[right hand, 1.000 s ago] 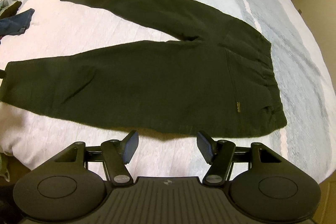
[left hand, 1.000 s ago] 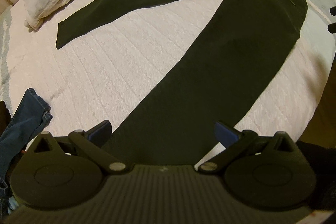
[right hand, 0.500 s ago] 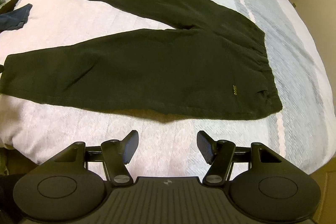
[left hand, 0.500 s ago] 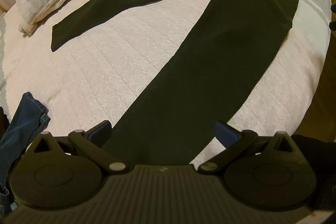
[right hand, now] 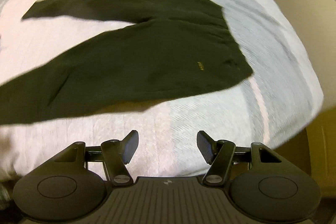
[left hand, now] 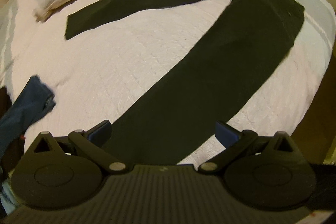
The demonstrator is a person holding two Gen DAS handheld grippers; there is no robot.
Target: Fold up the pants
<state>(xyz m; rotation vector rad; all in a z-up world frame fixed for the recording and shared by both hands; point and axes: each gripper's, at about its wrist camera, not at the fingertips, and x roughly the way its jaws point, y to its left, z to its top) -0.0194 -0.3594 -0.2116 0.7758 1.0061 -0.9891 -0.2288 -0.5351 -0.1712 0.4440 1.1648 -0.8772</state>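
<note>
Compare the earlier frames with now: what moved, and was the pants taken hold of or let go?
Nothing was grasped or released. Both views have shifted and blurred, and the right one has rolled, so the dark pants sit tilted and farther from the right tool. The left tool hangs above the near leg as before. Both tools stay open and empty; the pants lie spread flat on the bed, unfolded.

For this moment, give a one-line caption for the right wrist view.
Open right gripper above pale bedspread; dark pants spread flat, legs apart, unfolded.

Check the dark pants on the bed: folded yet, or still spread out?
Spread out. The pants lie flat on the bed, both legs splayed apart in a V from the waist, no layer doubled over.
</note>
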